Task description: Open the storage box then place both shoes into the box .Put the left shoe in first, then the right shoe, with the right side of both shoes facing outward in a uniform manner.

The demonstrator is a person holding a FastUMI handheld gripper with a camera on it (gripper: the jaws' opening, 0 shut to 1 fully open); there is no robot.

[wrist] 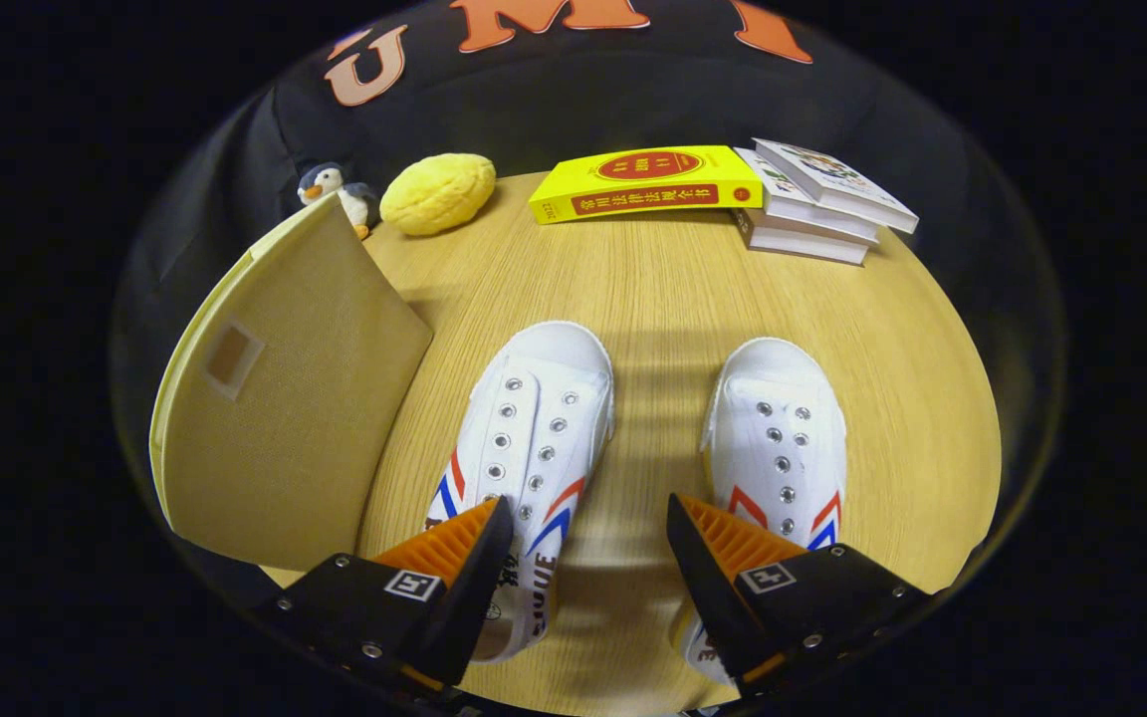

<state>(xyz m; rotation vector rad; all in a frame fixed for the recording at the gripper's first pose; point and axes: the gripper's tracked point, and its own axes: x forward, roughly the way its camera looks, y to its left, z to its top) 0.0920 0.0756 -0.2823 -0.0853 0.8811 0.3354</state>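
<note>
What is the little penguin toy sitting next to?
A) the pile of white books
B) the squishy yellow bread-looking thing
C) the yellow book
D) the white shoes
B: the penguin toy sits at the far end of the table, right beside the yellow bread-shaped toy, behind the storage box. The open gripper hangs over the two shoes.

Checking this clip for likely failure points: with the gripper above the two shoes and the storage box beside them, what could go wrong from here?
1. The storage box looks closed, so reaching for a shoe now would skip the opening step.
2. The open gripper hangs over the bare table between the left shoe and the right shoe, so it may well take the wrong one first.
3. Both toes point away, toward the yellow book; the required facing could get mixed up when they are turned.
</note>
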